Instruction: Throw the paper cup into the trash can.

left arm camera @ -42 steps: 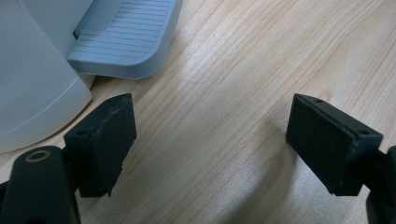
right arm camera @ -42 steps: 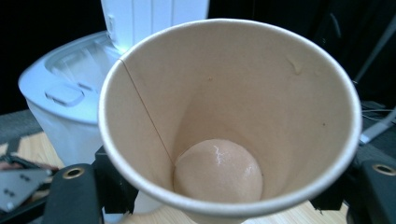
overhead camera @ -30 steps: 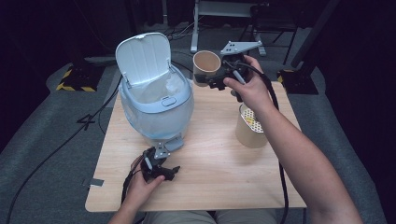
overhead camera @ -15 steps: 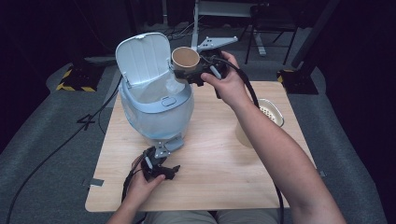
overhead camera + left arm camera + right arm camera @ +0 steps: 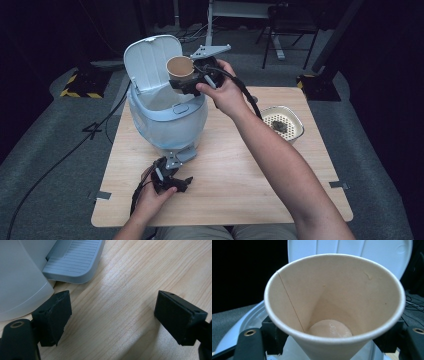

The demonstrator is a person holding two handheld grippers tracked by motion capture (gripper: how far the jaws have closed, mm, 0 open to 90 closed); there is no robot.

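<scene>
The right gripper [image 5: 186, 82] has carried the paper cup [image 5: 180, 67] from above the right side of the surface, near the perforated beige container [image 5: 283, 123], over to the open pedal bin [image 5: 167, 117]. The cup now hangs above the bin's mouth, just in front of the raised lid [image 5: 150, 60], at about 11 o'clock on the wooden surface [image 5: 250, 185]. The right gripper view looks straight into the cup [image 5: 334, 302], with the lid's white underside [image 5: 352, 247] behind it. The right fingers are clamped on the cup's lower wall, one on each side, though they have just been easing apart; that loosening over the bin suggests the cup is about to be dropped in.

The left gripper [image 5: 172, 182] lies at about 7 o'clock, just short of the bin's grey pedal [image 5: 72, 261]. Its fingers [image 5: 53, 315] stand wide apart with bare wood between them, holding nothing.

With the lid already up, only the release remains.
</scene>
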